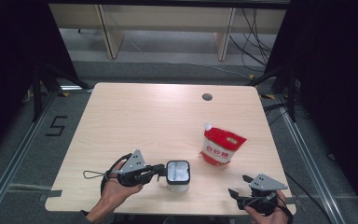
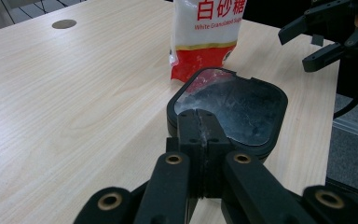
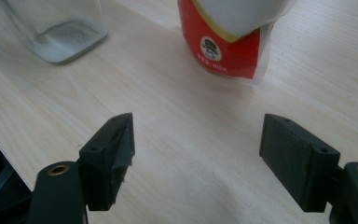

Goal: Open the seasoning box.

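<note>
Left gripper (image 2: pixel 200 140) pinches the container's rounded black-rimmed lid (image 2: pixel 233 109) (glossy, clear-paned).

One lidded jar (image 1: pixel 178 175), one sugar pouch (image 1: pixel 221 146), two claws.

Clear square jar (image 1: pixel 178 179) upright near table's front edge, black-rimmed lid (image 2: pixel 233 112) on top, white grains inside.

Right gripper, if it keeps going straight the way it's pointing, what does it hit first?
Probably the red and white sugar pouch. The right gripper has its fingers wide apart over bare table, and the pouch stands ahead, slightly right of centre. Depth is hard to judge.
</note>
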Motion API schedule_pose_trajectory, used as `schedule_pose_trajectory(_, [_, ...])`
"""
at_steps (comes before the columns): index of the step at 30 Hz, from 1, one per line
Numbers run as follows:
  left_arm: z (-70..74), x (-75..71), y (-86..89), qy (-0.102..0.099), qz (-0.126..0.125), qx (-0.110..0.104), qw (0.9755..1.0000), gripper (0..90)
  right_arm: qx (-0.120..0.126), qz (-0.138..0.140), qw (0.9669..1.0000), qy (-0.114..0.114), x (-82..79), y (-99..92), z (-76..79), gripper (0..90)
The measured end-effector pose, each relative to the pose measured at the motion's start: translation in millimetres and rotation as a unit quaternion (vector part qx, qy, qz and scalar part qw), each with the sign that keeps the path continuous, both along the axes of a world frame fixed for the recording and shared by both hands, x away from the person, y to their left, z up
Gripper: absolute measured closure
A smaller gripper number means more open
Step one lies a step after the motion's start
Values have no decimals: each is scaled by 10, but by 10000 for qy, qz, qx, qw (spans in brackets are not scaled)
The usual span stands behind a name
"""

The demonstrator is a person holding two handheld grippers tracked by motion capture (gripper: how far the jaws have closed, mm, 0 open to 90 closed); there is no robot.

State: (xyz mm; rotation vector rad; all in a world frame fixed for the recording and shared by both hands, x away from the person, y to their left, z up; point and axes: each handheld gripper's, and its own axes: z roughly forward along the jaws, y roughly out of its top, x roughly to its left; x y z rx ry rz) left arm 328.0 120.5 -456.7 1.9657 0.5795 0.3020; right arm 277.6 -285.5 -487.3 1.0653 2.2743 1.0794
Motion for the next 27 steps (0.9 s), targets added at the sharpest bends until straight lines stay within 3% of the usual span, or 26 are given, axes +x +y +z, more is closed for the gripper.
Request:
schedule_pose_trajectory(3, [-6, -8, 2, -1, 54, -23, 10000, 889, 74, 107, 9999, -33, -4, 15, 5, 315])
schedule_pose_trajectory(4, [-9, -8, 3, 18, 60, -56, 10000, 889, 124, 105, 9999, 49, -16, 26, 8, 324])
schedule_pose_trajectory(7, [-18, -1, 12, 27, 34, -103, 9999, 889, 234, 271, 9993, -46, -23, 50, 30, 368])
schedule_pose_trajectory(8, [-19, -3, 13, 36, 48, -107, 9999, 889, 244, 282, 9993, -71, -38, 68, 36, 395])
schedule_pose_trajectory(10, [-20, -3, 15, 34, 48, -109, 9999, 889, 201, 593, 9978, -195, -23, 90, 35, 424])
schedule_pose_trajectory(13, [-26, -9, 13, 74, 88, -155, 9998, 889, 139, 712, 9971, -245, -41, 143, 54, 480])
schedule_pose_trajectory(21, [-45, -7, 14, 125, 118, -314, 9994, 889, 751, 822, 9935, -247, -81, 308, 124, 597])
schedule_pose_trajectory(22, [-44, -14, 12, 164, 162, -325, 9992, 889, 760, 898, 9924, -368, -66, 328, 132, 616])
schedule_pose_trajectory(24, [-49, -15, 11, 168, 173, -351, 9991, 889, 775, 922, 9921, -343, -68, 370, 158, 649])
schedule_pose_trajectory(25, [-51, -13, 11, 156, 162, -362, 9991, 889, 754, 1007, 9909, -487, -48, 402, 165, 665])
schedule_pose_trajectory(27, [-52, 2, 21, 71, 80, -334, 9994, 889, 865, 1106, 9887, -518, -30, 464, 172, 691])
